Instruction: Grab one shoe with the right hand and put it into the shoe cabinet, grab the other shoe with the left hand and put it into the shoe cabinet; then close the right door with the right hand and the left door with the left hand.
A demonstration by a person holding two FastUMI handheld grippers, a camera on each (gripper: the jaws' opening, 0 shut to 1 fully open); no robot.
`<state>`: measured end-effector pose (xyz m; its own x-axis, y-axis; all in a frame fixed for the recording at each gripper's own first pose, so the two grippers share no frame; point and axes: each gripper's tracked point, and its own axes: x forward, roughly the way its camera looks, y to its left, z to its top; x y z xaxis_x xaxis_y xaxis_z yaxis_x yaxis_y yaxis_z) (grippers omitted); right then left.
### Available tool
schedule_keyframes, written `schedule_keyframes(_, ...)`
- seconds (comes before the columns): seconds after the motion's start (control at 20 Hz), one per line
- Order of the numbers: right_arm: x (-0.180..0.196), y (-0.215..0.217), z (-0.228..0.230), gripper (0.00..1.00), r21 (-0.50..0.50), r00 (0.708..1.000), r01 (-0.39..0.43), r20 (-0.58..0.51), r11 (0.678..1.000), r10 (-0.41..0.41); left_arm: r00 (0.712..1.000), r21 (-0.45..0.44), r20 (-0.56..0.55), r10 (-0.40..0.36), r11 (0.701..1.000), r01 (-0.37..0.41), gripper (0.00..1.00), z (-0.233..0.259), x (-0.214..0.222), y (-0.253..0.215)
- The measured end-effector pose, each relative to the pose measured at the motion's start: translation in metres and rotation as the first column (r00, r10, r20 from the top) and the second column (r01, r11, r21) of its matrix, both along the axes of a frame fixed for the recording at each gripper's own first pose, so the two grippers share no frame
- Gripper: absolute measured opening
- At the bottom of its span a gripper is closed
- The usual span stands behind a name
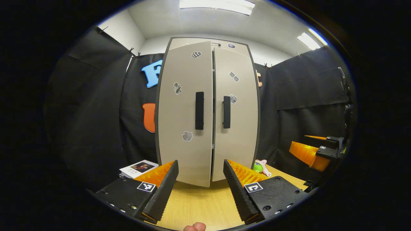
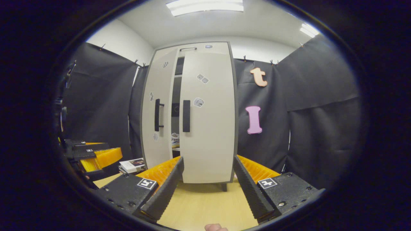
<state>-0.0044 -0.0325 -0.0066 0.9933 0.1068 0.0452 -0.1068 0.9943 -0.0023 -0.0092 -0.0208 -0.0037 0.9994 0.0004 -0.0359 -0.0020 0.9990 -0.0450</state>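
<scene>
Both grippers, left (image 1: 200, 184) and right (image 2: 208, 186), hang spread and empty; left door (image 1: 186, 112) stands ajar, so press flat beside its handle (image 1: 199, 110).

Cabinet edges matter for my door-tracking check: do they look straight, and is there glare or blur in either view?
Left gripper view: the cabinet bulges barrel-like from the fisheye, its sides bowed; ceiling lights blown out; doors and handles sharp. Right gripper view: the same bowing, one bright ceiling light, no glare on the doors, dim interior through the gap.
</scene>
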Motion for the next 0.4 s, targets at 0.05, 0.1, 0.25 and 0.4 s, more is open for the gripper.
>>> schedule_keyframes(0.05, 0.001, -0.001, -0.003, 0.99, -0.002, 1.0, 0.005, -0.002, 1.0, -0.005, 1.0, -0.02, 0.011, 0.009, 1.0, -0.009, 0.85, 0.001, 0.0, 0.004)
schedule_keyframes(0.1, 0.001, -0.001, -0.005, 0.99, -0.003, 1.0, 0.009, -0.003, 1.0, -0.009, 1.0, -0.037, 0.018, 0.024, 0.999, -0.023, 0.85, 0.001, 0.0, 0.008)
schedule_keyframes(0.25, 0.0, -0.001, -0.014, 1.0, 0.004, 1.0, 0.012, -0.023, 1.0, -0.012, 0.998, -0.052, 0.039, 0.058, 0.997, -0.056, 0.86, 0.002, 0.002, 0.023)
schedule_keyframes(0.4, 0.003, -0.004, -0.011, 0.99, 0.015, 1.0, 0.017, -0.026, 1.0, -0.017, 0.996, -0.025, 0.038, 0.076, 0.997, -0.075, 0.86, 0.001, 0.004, 0.031)
